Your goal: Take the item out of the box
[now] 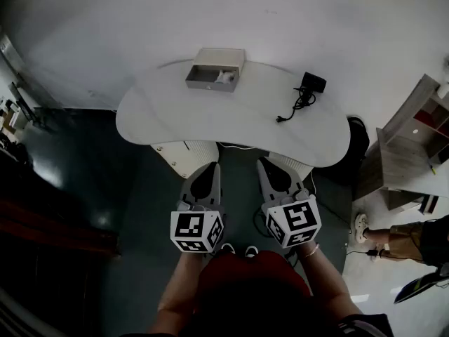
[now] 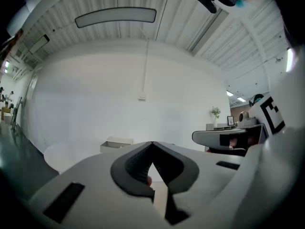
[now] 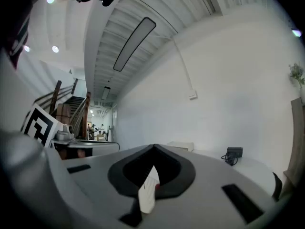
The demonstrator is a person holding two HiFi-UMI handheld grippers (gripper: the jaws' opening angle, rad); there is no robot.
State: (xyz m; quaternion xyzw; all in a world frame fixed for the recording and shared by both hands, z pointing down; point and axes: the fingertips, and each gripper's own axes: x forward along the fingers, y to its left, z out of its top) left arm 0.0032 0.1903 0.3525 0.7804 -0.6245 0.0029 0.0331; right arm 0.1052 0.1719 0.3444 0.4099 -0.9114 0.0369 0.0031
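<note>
Left gripper [image 1: 210, 167] and right gripper [image 1: 266, 163], jaws together and empty, should open before reaching the box [image 1: 210, 72] at the far edge of the table [image 1: 210, 130].

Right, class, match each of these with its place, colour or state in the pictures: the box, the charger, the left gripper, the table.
Things:
1 box
2 charger
3 left gripper
4 table

Descriptions:
A black, on the table's right side
B jaws shut, nothing between them
C white, with a rounded top
D open, white item inside

Pairs: 1-D, 2-A, 3-B, 4-C.
</note>
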